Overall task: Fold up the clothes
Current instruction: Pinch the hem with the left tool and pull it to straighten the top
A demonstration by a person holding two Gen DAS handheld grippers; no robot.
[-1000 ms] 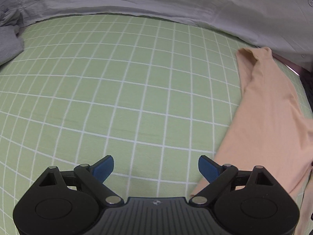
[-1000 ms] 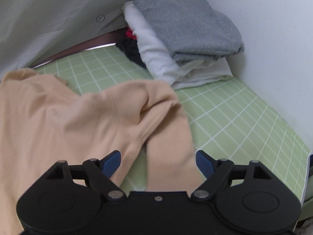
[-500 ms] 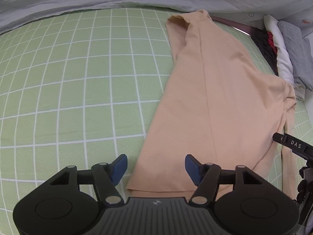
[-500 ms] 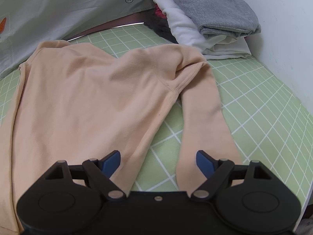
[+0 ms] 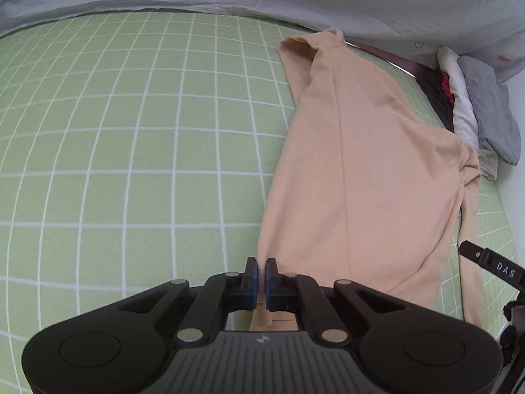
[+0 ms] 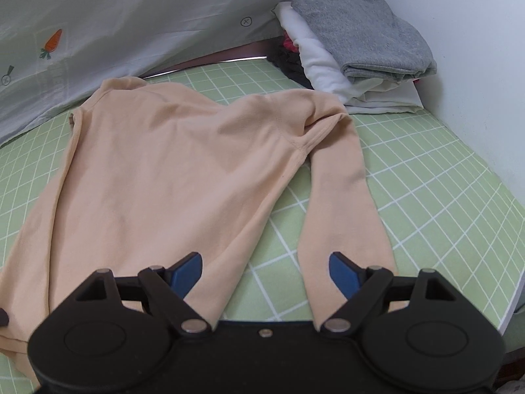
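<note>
A peach long-sleeved shirt (image 5: 361, 164) lies spread on the green checked sheet (image 5: 131, 131). My left gripper (image 5: 261, 264) is at the shirt's near left corner, its jaws closing tight with the fabric edge pinched between the blue pads. In the right wrist view the same shirt (image 6: 164, 170) fills the middle, with one sleeve (image 6: 338, 197) lying straight beside the body. My right gripper (image 6: 265, 269) stands open over the gap between body and sleeve. Its left finger is above the shirt's side, its right finger above the sleeve, and neither presses on cloth.
A stack of folded clothes (image 6: 361, 32), grey on white, sits in the far right corner against a white wall (image 6: 475, 49). A pale quilt with carrot prints (image 6: 98, 32) lines the back. The bed's edge (image 6: 512, 295) runs close on the right.
My left gripper swung right from bare sheet to the shirt's corner and went from wide open to shut on it. The right gripper moved back along the sleeve, still open.
</note>
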